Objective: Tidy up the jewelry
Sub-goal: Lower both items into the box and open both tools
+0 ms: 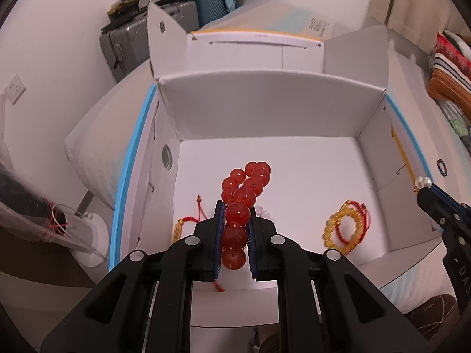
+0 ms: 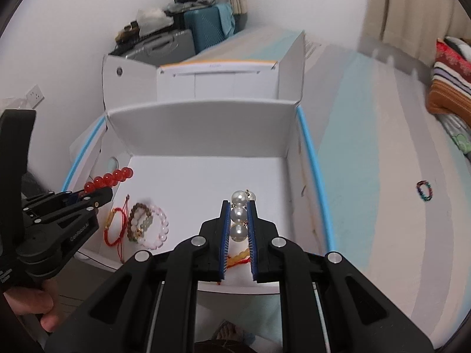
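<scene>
Two grippers loaded: left gripper (image 1: 234, 217) clamps red bead bracelet (image 1: 245, 188), right gripper (image 2: 238, 220) clamps pearl strand (image 2: 239, 214). Lower each into white box (image 1: 265, 103) before releasing, clear of yellow bead bracelet (image 1: 343, 226).

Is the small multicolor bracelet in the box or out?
Out. The multicolor bracelet lies on the bedsheet, right of the white box and apart from its wall; the left wrist view agrees.

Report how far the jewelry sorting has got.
Done: a yellow bead bracelet, a pink one and red cords lie in the white box. In hand: left tool grips red beads; right tool grips pearls. Left: dark bracelet on the bed.
</scene>
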Motion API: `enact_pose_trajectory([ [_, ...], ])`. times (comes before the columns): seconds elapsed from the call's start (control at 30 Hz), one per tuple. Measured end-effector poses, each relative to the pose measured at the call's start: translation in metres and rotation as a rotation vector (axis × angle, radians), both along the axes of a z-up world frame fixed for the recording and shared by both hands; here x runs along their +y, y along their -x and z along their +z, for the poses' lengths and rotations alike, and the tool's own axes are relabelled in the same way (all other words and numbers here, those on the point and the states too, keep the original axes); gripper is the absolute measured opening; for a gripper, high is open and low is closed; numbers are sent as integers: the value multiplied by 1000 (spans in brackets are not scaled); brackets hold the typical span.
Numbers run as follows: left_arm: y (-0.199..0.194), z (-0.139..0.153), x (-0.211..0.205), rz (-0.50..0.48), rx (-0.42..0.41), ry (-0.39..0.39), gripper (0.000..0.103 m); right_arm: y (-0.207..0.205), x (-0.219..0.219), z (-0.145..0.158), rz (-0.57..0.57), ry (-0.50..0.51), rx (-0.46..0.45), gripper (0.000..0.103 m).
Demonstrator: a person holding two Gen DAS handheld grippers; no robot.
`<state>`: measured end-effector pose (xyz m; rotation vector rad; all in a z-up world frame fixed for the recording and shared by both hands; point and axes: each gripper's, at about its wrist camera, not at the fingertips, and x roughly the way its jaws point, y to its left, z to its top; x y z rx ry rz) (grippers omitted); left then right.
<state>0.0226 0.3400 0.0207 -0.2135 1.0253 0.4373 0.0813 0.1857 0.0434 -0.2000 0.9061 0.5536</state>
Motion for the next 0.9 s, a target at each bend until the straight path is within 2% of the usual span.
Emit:
enact_pose_trajectory([
  [0.43, -7, -27, 6, 7, 41, 20, 13, -8, 22, -36, 42, 77, 57, 10],
  [0.63, -12, -39, 6, -1, 64, 42, 14, -12, 26, -44, 66, 74, 77, 12],
  [0.7, -13, -38, 3, -10, 57, 22, 17, -10, 27, -43, 72, 74, 68, 18],
  [0.73, -13, -37, 3, -7, 52, 17, 17, -10, 28, -43, 71, 73, 63, 32],
  [0.77, -12, -34, 3, 1, 43, 11, 22, -9, 27, -40, 71, 63, 53, 41],
  [0.83, -11, -26, 3, 13, 15, 2, 37, -7, 26, -36, 70, 61, 38, 45],
  [0.9, -10, -19, 0, 16, -7, -20, 55, -6, 23, -29, 61, 52, 13, 58],
])
